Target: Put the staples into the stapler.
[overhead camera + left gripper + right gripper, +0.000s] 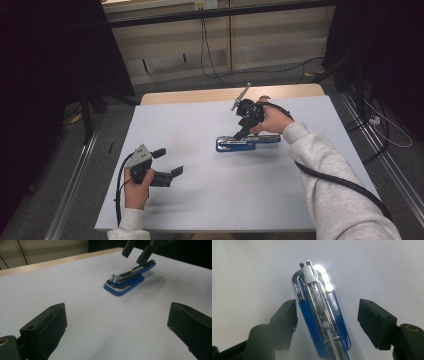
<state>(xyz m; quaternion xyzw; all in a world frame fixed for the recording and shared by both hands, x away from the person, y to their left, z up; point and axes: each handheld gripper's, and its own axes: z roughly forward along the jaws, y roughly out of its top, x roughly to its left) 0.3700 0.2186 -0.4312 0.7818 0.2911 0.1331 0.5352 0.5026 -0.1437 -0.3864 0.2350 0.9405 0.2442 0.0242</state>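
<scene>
- Left gripper (167, 162) is idling near the table's (200, 210) near-left edge, jaws wide and holding nothing.
- Right gripper (327, 322) is hovering farther right, jaws wide, straddling the blue stapler (246, 142) lying opened flat mid-table; gripping is not yet begun, judging by the gaps.

High view: fixed above the near edge of the table (200, 200), facing forward and down, far enough to take in the whole tabletop; blue stapler (247, 142) right of centre. Left gripper view: low over the table, looking across at the stapler (125, 281) from some way off. Right gripper view: close, looking down along the stapler (319, 312). All three share the stapler.
</scene>
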